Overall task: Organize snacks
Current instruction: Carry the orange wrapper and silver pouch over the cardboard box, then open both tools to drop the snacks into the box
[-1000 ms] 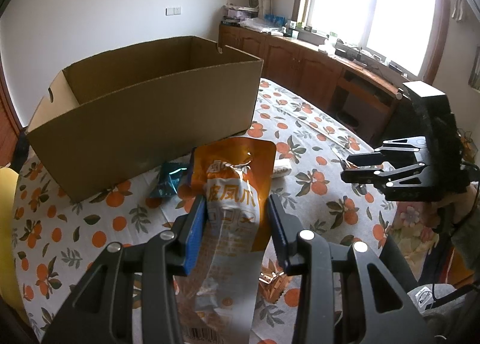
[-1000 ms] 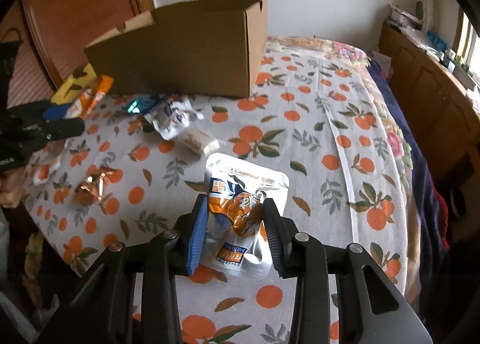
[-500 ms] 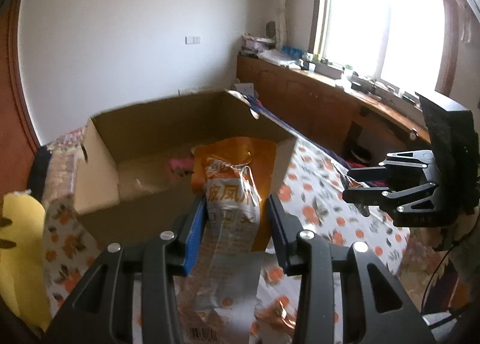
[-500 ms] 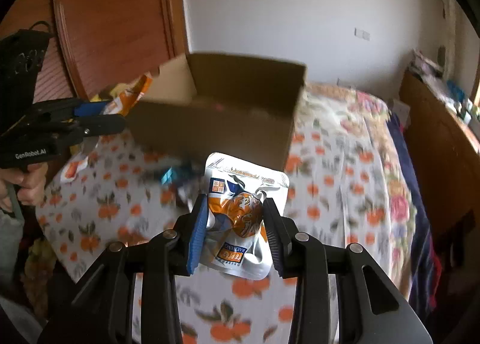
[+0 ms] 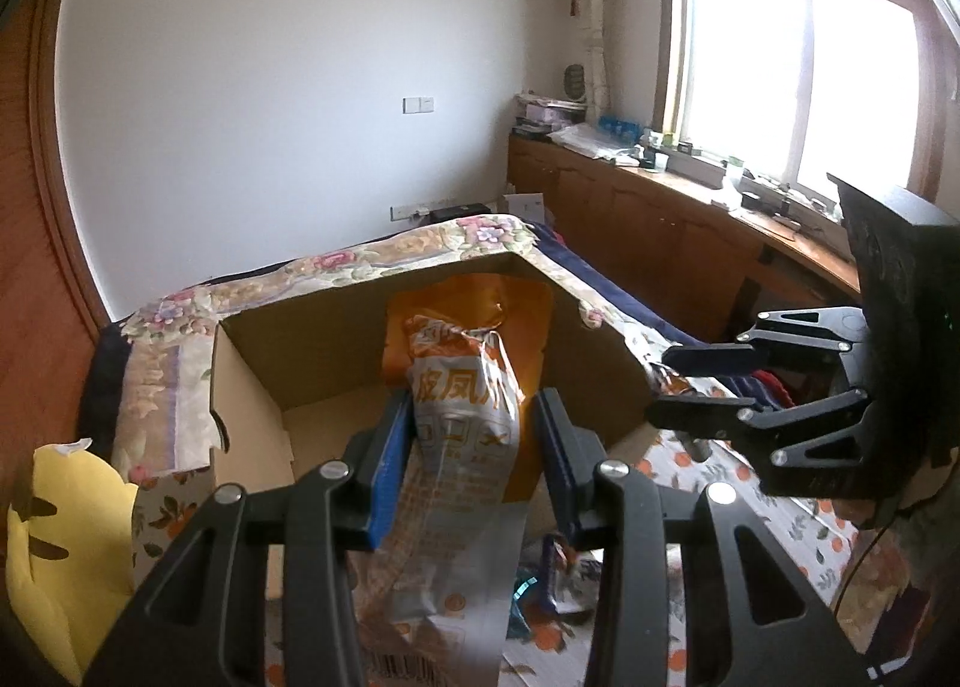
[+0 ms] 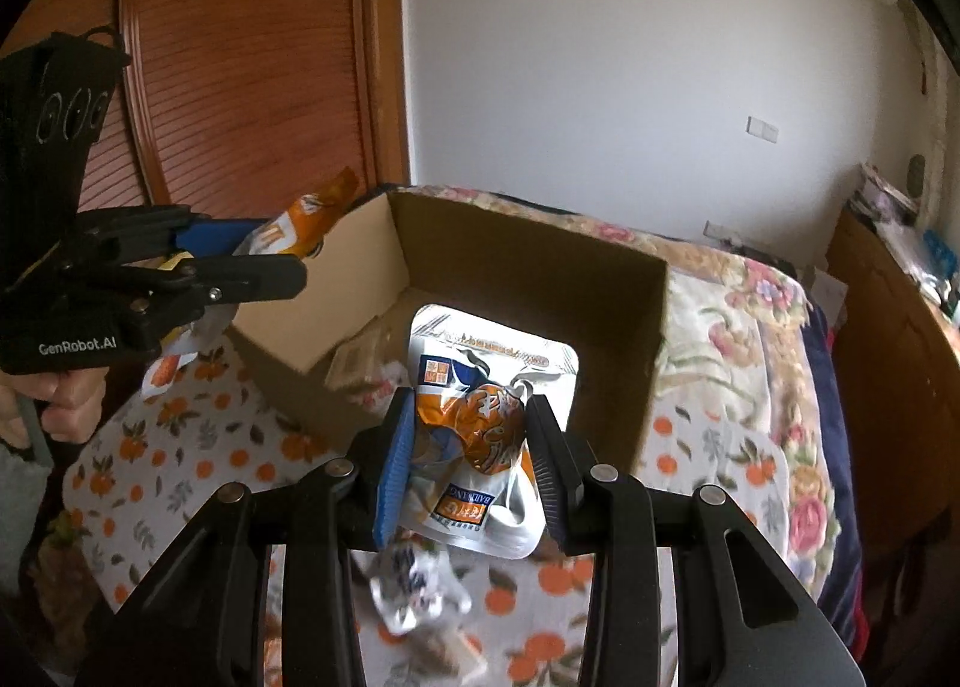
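Two grippers each pinch one packet: the left gripper [image 5: 465, 450] holds an orange snack bag [image 5: 465, 387], the right gripper [image 6: 471, 462] a silver pouch [image 6: 489, 387]. Both hang over the cardboard box [image 6: 528, 249]. Better to bring each one inside the walls before letting go, one after the other, so the grippers do not collide.

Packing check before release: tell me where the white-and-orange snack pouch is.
The white-and-orange snack pouch is clamped in the right gripper, held in front of the open cardboard box, low in the middle of the right wrist view.
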`<state>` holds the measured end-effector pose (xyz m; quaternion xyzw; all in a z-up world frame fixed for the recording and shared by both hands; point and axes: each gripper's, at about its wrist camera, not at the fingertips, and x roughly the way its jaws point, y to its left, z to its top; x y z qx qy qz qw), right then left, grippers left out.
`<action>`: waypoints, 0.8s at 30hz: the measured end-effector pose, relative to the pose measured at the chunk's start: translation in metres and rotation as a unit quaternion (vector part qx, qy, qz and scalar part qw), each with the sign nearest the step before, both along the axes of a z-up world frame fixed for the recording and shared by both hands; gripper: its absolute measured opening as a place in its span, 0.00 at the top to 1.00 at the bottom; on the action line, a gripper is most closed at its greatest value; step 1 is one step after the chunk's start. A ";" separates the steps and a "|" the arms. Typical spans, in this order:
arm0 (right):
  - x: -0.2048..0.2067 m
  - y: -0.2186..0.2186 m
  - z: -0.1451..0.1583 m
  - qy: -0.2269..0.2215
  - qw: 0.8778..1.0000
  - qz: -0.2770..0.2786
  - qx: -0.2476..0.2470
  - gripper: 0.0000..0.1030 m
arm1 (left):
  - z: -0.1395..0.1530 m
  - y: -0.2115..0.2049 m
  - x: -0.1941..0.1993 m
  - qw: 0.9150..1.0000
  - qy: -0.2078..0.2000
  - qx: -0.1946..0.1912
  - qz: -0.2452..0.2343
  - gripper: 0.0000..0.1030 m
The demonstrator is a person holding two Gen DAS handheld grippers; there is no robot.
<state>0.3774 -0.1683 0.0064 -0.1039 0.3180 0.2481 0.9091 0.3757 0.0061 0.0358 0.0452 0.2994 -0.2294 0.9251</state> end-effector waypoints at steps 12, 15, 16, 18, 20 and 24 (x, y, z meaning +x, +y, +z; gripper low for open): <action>0.062 0.021 -0.016 0.004 1.000 0.015 0.008 0.64 | -0.019 0.000 0.051 0.999 0.015 0.012 0.029 0.61; 0.071 0.023 -0.023 0.011 1.000 0.016 0.011 0.64 | -0.022 -0.005 0.060 0.999 0.018 0.020 0.026 0.61; 0.074 0.023 -0.027 0.014 1.000 0.017 0.011 0.64 | -0.022 -0.008 0.063 0.999 0.019 0.025 0.027 0.61; 0.077 0.026 -0.034 0.021 1.000 0.018 0.009 0.64 | -0.027 -0.012 0.072 0.999 0.036 0.026 0.028 0.61; 0.080 0.026 -0.040 0.025 1.000 0.016 0.007 0.64 | -0.032 -0.016 0.079 0.998 0.043 0.037 0.029 0.61; 0.085 0.024 -0.047 0.034 0.999 0.010 0.011 0.64 | -0.036 -0.019 0.087 0.997 0.051 0.036 0.038 0.61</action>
